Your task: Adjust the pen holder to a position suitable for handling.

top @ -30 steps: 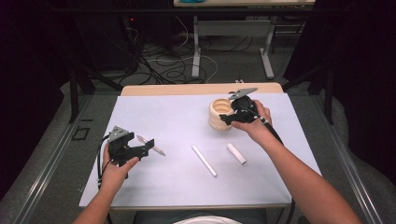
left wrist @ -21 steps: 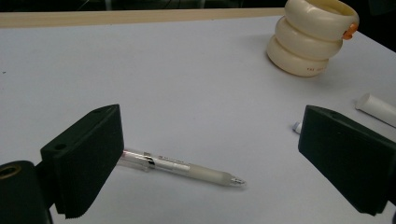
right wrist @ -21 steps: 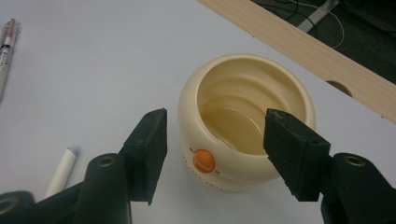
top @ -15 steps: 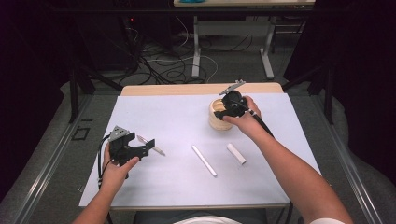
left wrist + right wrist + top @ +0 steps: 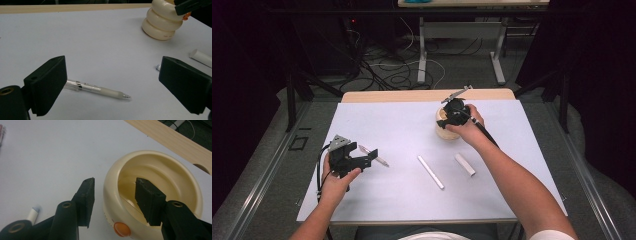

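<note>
The right gripper (image 5: 447, 121) hangs over the cream ribbed holder (image 5: 446, 125), which stands near the far edge of the tabletop (image 5: 402, 125), right of its middle; its jaws are apart and straddle the holder's near wall, one outside and one inside the hollow. The left gripper (image 5: 371, 158) sits near the left edge with its jaws wide apart, a clear pen (image 5: 97, 88) lying on the white sheet between them, untouched. Two white sticks (image 5: 430, 172) (image 5: 464, 164) lie toward the near edge, between the two hands.

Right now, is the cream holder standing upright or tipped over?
Upright: the cream holder rests on its base, its opening facing up.
</note>
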`<action>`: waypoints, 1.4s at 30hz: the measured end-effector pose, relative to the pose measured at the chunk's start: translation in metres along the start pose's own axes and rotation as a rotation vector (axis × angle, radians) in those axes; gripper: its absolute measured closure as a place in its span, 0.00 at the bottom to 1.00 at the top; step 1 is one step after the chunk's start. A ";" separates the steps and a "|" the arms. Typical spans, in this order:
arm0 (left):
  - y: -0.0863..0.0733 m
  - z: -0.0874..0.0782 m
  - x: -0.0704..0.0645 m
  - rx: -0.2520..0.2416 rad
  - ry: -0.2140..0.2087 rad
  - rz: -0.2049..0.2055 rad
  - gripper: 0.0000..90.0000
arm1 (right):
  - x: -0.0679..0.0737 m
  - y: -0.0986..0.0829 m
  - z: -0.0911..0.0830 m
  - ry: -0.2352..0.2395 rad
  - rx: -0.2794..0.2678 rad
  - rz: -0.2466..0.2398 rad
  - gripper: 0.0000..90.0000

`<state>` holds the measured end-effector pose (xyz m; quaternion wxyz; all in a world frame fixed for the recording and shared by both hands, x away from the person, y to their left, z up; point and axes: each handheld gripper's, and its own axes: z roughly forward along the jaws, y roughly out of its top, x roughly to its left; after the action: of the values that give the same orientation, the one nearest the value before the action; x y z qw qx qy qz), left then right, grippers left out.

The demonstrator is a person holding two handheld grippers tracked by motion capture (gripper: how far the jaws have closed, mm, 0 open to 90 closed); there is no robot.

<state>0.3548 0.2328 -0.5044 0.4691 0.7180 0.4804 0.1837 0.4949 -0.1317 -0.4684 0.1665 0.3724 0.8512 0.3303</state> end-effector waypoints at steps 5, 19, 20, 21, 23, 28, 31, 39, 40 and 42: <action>0.000 0.001 0.000 0.001 0.000 0.001 0.09 | 0.001 -0.001 0.005 0.015 0.016 -0.005 0.63; 0.000 0.000 0.000 0.001 -0.001 0.002 0.09 | 0.000 -0.002 0.013 0.038 0.020 -0.007 0.81; 0.000 0.001 0.000 0.001 -0.002 0.003 0.09 | -0.001 -0.002 0.013 0.048 0.024 -0.009 0.82; 0.000 0.001 0.000 0.001 -0.002 0.003 0.09 | -0.001 -0.001 0.012 0.047 0.032 -0.010 0.83; 0.000 0.001 0.000 0.003 -0.003 0.004 0.09 | -0.002 -0.001 0.012 0.063 0.036 -0.016 0.84; 0.000 0.001 -0.001 0.003 -0.005 -0.002 0.09 | -0.002 -0.002 0.012 0.084 0.044 -0.025 0.85; 0.000 0.001 -0.001 0.003 -0.005 -0.002 0.09 | -0.002 -0.003 0.013 0.097 0.008 -0.036 0.85; 0.000 0.000 -0.001 -0.001 -0.004 -0.004 0.09 | 0.000 -0.001 0.007 0.081 0.049 -0.059 0.86; 0.000 0.000 -0.001 0.000 -0.003 -0.005 0.09 | 0.000 -0.001 0.007 0.081 0.049 -0.059 0.86; 0.000 0.000 0.000 0.001 -0.003 -0.007 0.09 | 0.000 -0.001 0.006 0.080 0.043 -0.056 0.86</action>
<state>0.3546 0.2325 -0.5048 0.4699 0.7168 0.4823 0.1809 0.4976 -0.1299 -0.4731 0.1336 0.3385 0.8741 0.3216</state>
